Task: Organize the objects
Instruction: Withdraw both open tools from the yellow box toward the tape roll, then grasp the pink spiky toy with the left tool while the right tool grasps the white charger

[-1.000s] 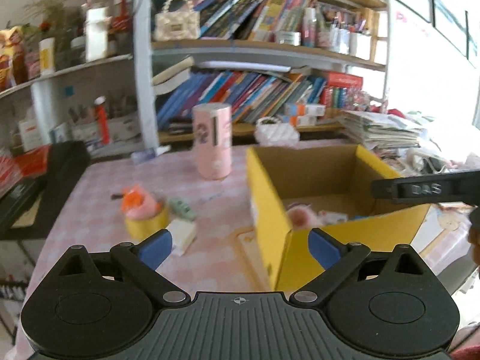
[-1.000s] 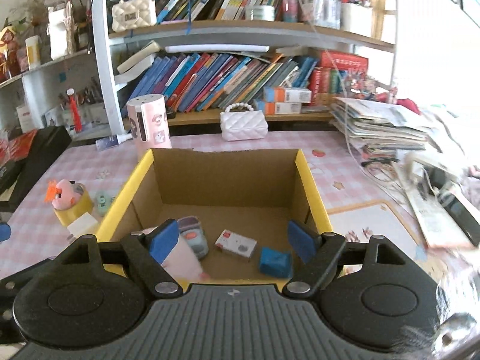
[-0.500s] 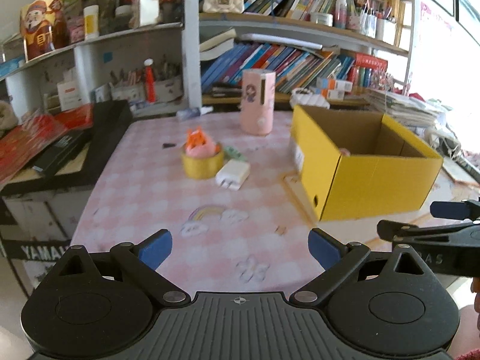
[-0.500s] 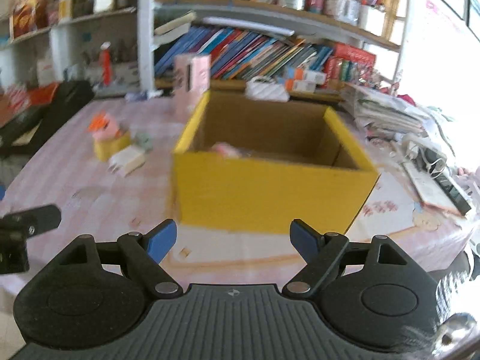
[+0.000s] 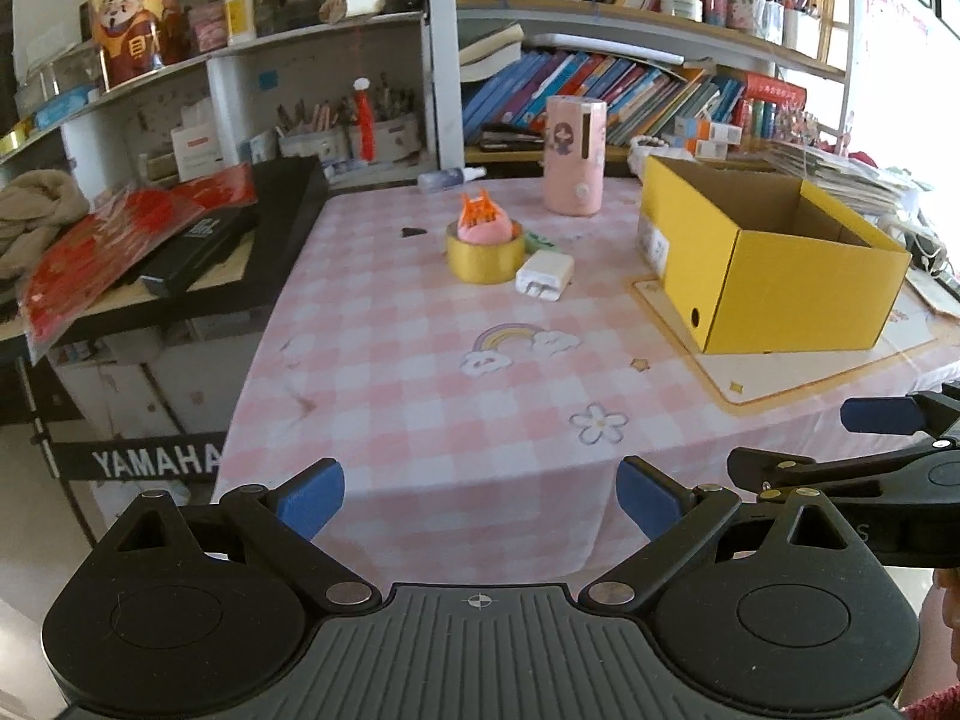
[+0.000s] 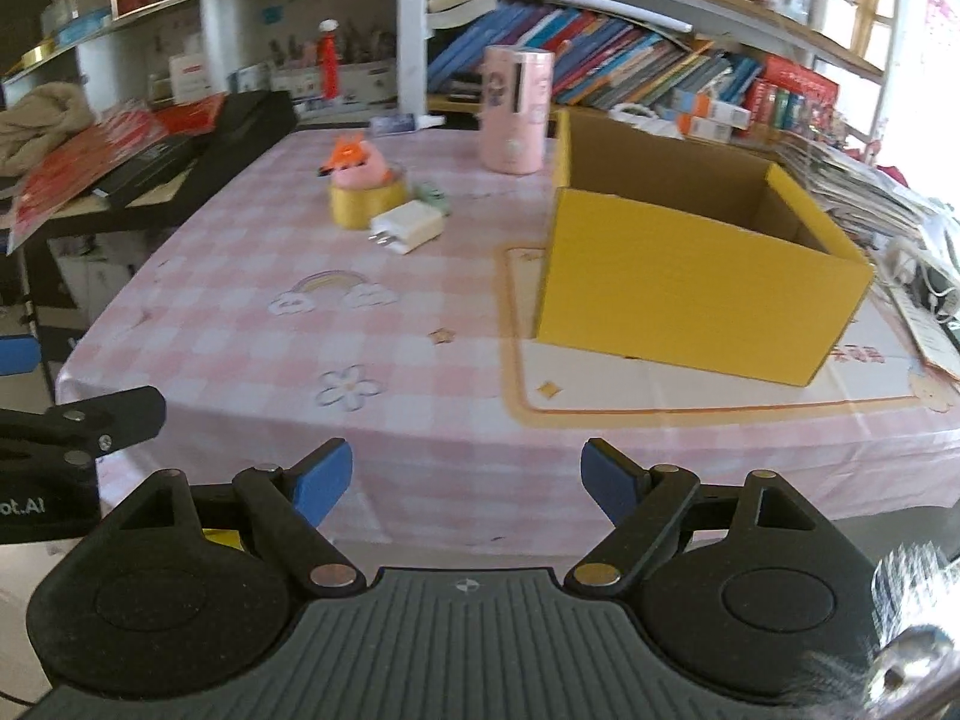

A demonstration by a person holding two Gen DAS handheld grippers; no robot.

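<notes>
A glossy pink-checked plastic cloth [image 5: 420,360] covers the bench, catching window light. The box [image 5: 774,276] is matt yellow cardboard outside, raw brown inside. A shiny gold roll of tape [image 5: 485,255] holds a soft pink plush toy [image 5: 483,225]; beside it lies a smooth white plastic charger [image 5: 545,273]. The left claw [image 5: 480,501] is matt black plastic, ribbed at its base, with blue rubbery pads [image 5: 312,498] and bright metal rivets.

Surface cloth [image 5: 420,372]: pink-and-white check with rainbow, cloud and flower prints | box [image 5: 798,294]: bright yellow outside, brown inside | tape roll [image 5: 483,258]: gold-yellow | plush toy [image 5: 483,225]: pink, orange tuft | charger [image 5: 546,273]: white | cylinder [image 5: 573,156]: pale pink | gripper pads [image 5: 312,498]: blue
</notes>
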